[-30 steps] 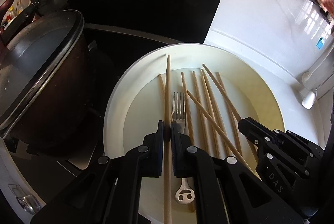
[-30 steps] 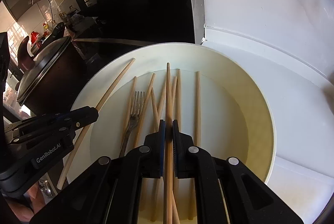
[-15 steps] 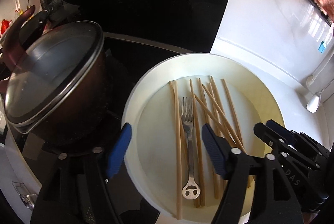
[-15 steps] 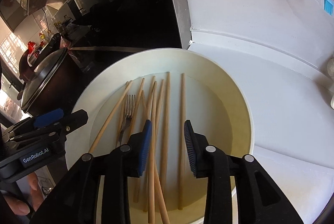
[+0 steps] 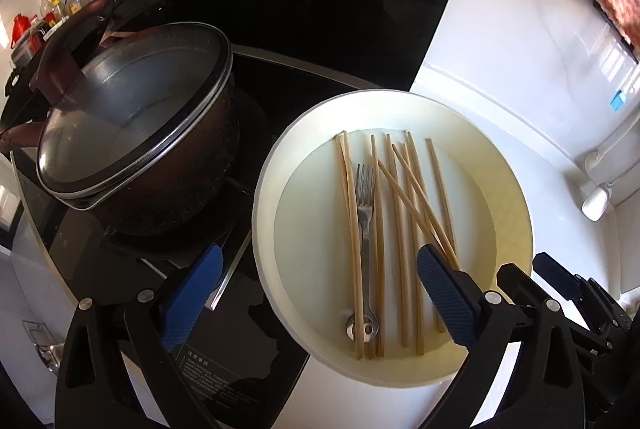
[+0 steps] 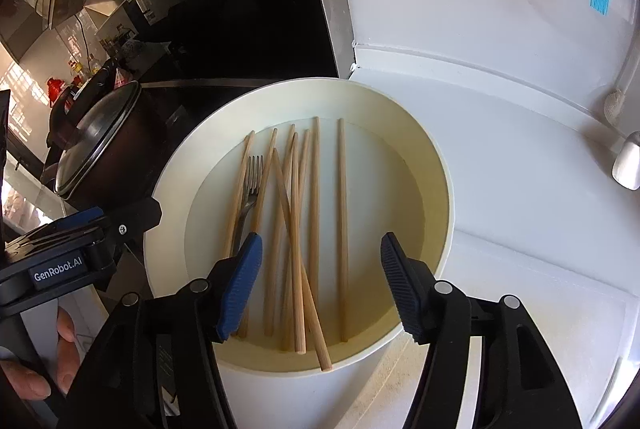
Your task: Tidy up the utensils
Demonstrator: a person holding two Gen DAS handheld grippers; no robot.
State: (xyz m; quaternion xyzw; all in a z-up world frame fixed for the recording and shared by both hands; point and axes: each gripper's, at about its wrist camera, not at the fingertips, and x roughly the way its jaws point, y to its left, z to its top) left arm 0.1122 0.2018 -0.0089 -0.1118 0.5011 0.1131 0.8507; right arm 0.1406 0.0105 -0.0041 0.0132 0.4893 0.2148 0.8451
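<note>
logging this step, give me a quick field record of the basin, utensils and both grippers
container: round cream plastic basin, on the white counter
contents: loose wooden chopsticks, some crossed; one metal fork among them
left gripper: jaws just been opening, nothing between them
right gripper: jaws just been opening, above the chopsticks, not gripping
beside basin: dark lidded pot on black cooktop

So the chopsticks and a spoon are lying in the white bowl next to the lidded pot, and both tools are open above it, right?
Not a spoon: it is a fork, as the left wrist view shows. The rest holds: the chopsticks lie in the white bowl beside the lidded pot, with the left tool and right tool open.
</note>
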